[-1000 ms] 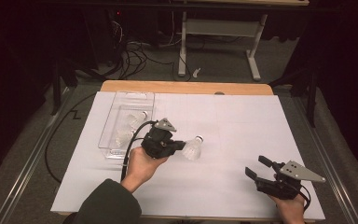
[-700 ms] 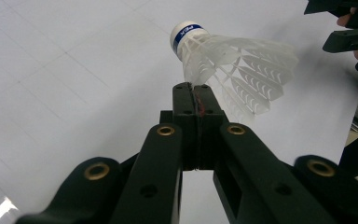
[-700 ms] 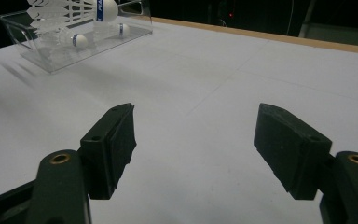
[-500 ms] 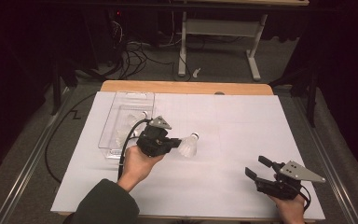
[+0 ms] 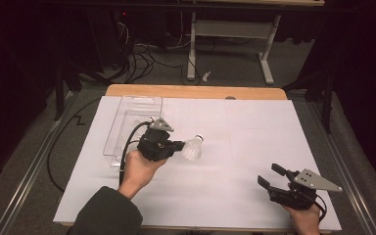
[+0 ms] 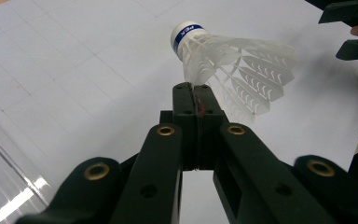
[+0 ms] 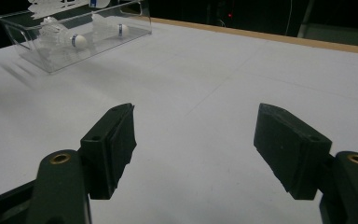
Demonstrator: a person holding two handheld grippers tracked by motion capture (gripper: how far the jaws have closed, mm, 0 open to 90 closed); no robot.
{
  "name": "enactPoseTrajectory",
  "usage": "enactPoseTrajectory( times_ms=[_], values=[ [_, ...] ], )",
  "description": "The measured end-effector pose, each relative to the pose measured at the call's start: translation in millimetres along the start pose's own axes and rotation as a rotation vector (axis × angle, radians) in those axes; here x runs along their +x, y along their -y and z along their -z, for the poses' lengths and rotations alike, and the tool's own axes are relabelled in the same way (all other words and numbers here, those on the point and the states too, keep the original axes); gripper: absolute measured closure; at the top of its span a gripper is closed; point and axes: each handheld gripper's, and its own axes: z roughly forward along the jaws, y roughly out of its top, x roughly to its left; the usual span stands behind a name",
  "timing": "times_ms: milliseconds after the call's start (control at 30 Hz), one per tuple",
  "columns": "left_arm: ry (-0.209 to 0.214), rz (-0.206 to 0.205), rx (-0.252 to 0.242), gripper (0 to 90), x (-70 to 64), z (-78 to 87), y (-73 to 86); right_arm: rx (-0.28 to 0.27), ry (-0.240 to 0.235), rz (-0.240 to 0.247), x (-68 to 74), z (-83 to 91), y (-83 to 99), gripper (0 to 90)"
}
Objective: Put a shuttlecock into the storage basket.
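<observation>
— What does the left gripper hold?
— Its jaws pinch the skirt of a white shuttlecock, lifted above the white sheet, just beside the clear box.
— The right gripper?
— Spread wide, holding nothing.

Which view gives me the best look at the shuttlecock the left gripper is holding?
The left gripper view: the shuttlecock sits close up, its skirt edge pinched between the shut jaws, cork with blue band clear. The high view shows it small and pale beside the left gripper.
</observation>
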Motion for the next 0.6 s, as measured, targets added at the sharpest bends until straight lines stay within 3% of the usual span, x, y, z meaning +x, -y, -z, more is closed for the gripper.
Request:
enactPoseTrajectory(
  times_ms=[600],
  values=[
    [-0.035, 0.039, -0.035, 90.0, 15.1, 5.0, 2.6, -0.001, -0.001, 0.002, 0.1, 0.2, -0.1, 29.7]
  ],
)
